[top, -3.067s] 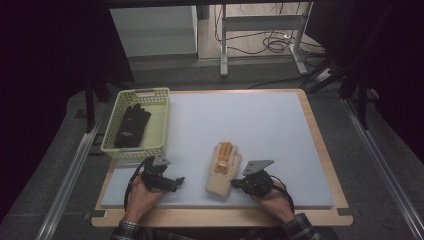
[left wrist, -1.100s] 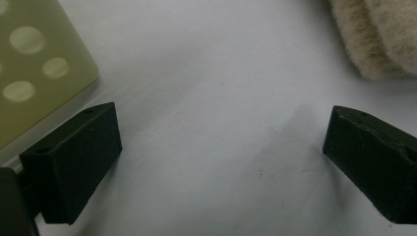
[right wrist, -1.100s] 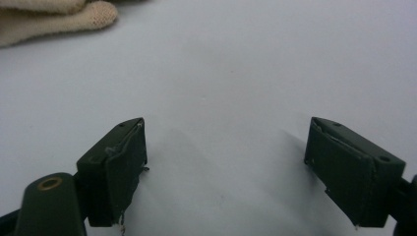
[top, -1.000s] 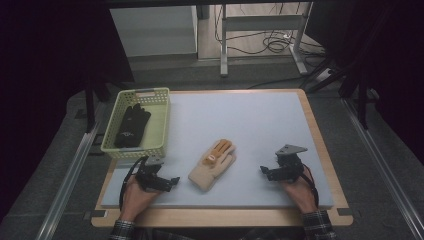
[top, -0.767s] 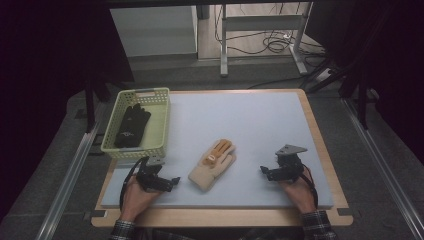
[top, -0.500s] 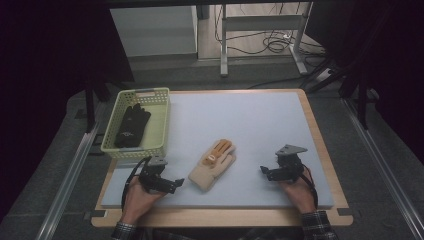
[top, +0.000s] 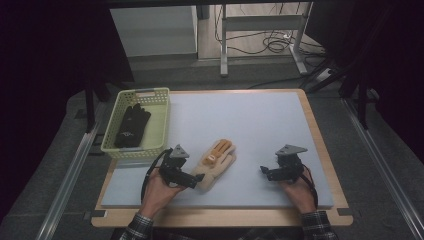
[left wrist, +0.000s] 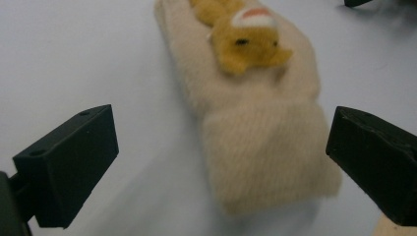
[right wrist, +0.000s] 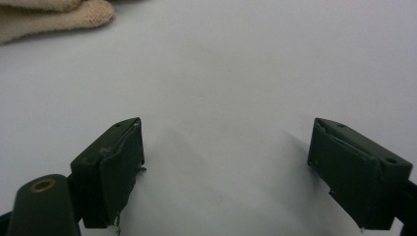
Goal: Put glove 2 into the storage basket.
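The left gripper (top: 196, 177), jaws gaping wide and empty, is lining up on the near cuff of the cream glove (top: 215, 162) lying mid-table, seemingly to pinch it next, while the right gripper (top: 263, 171) is idling open and empty to the right.

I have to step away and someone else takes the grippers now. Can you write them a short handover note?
Left gripper: open, jaws either side of the cuff of the beige glove, not closed on it.
Right gripper: open, over bare mat, holding nothing.
Black glove lies in the green basket.
Done, apparently: black glove binned. Left, likely: grip the beige glove and put it in the basket.
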